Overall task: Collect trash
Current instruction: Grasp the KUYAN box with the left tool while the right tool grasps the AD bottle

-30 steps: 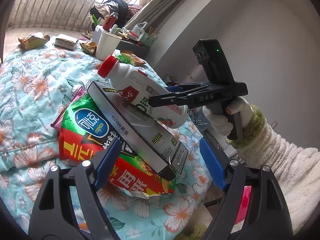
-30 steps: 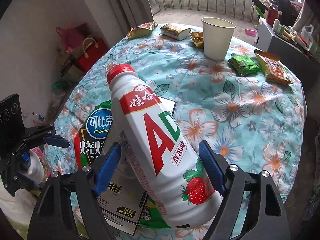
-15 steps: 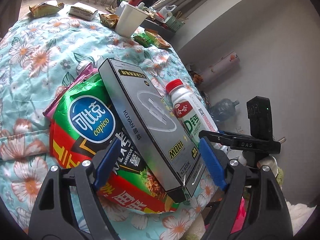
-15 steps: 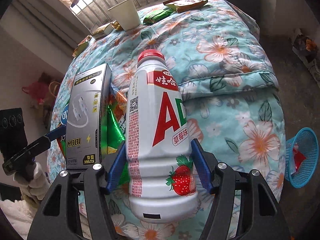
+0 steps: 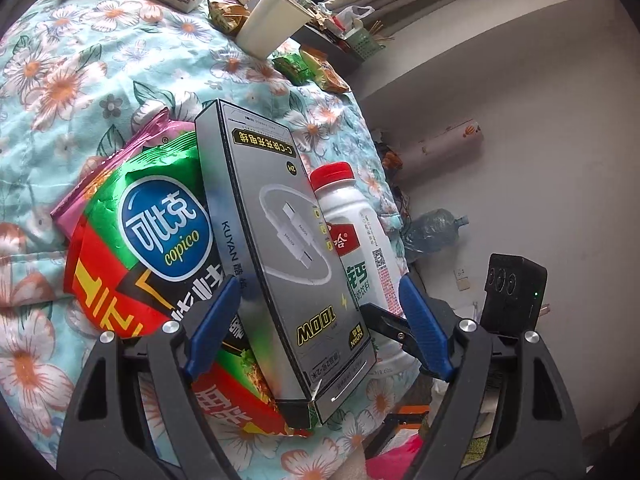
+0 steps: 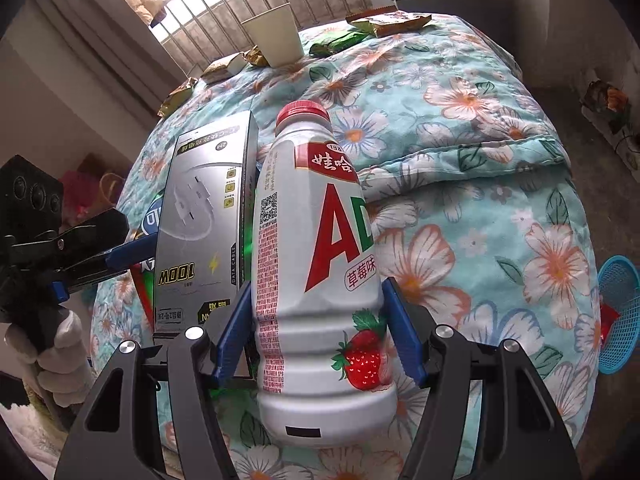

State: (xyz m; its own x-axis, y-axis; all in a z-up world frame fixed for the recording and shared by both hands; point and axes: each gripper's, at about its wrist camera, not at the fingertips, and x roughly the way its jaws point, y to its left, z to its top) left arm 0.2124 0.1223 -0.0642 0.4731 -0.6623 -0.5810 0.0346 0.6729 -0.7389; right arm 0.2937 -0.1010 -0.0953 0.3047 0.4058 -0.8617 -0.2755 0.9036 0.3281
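A white AD drink bottle (image 6: 320, 280) with a red cap is between the blue pads of my right gripper (image 6: 316, 284), which is shut on it; the bottle wall dents at the left pad. It lies at the quilt's edge beside a grey cable box (image 6: 200, 208). In the left wrist view the box (image 5: 272, 220) rests on a green and red chip bag (image 5: 152, 240), and the bottle (image 5: 360, 232) is to its right. My left gripper (image 5: 318, 280) stands open, wide around the box's near end, and its right pad is clear of the box.
A floral quilt (image 6: 480, 240) covers the bed. A paper cup (image 5: 276, 24) and small snack wrappers (image 5: 308, 68) sit at the far side. On the floor to the right stands a blue basket (image 6: 620, 312). A gloved hand (image 6: 60, 352) holds the left gripper.
The bottle lay across the box with the right pads apart from it. The pads have closed on it and it now sits beside the box. Both views have rolled.
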